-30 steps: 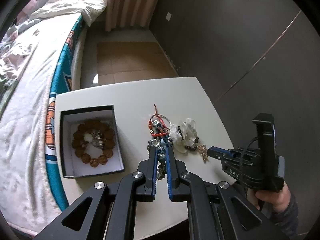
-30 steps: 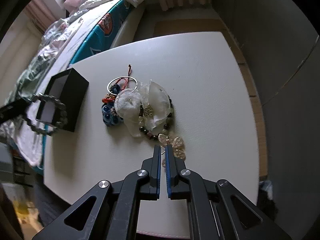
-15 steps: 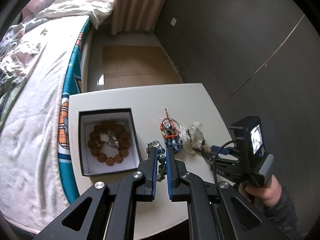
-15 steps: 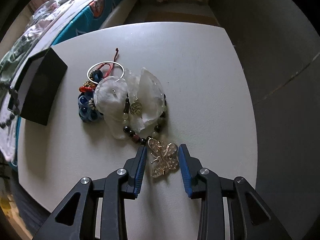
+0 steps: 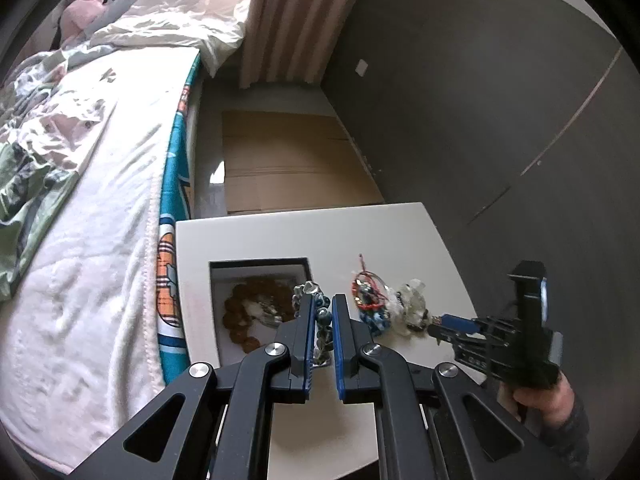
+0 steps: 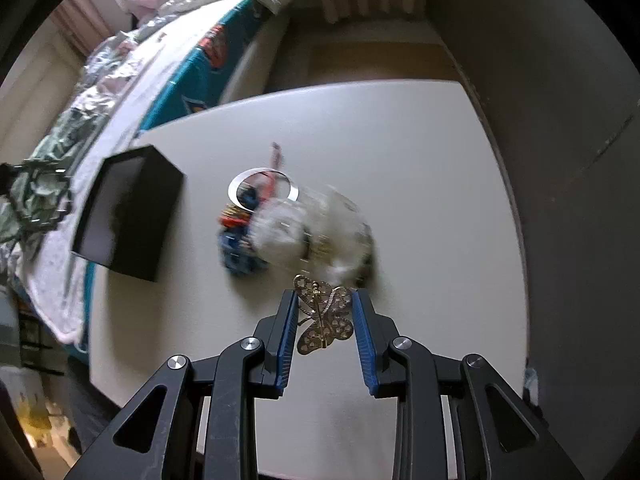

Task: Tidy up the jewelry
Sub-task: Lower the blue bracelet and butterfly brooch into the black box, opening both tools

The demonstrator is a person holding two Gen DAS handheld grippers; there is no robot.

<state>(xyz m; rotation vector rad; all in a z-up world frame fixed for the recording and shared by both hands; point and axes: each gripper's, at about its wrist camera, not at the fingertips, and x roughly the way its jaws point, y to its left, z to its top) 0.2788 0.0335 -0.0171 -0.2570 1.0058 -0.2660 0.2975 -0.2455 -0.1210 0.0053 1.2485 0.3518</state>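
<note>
The white bench (image 6: pixel 420 168) lies below and ahead of both tools, with the bed (image 5: pixel 100 208) along its left edge. The black box (image 5: pixel 256 268) stands open on the bench, ahead and left of the left tool (image 5: pixel 322 320), and contains a brown bead bracelet (image 5: pixel 244 312). The jewelry pile (image 6: pixel 296 224) lies directly ahead of the right tool (image 6: pixel 324 316), blurred in the right wrist view. The left tool is nearly closed, clamping a grey and blue bead bracelet (image 5: pixel 320 316) between its pads; the bracelet hangs just beside the right wall of the box. The right tool is partly open, with a gold butterfly ornament (image 6: pixel 322 322) gripped between its blue pads (image 6: pixel 362 336), both wing edges in contact.
</note>
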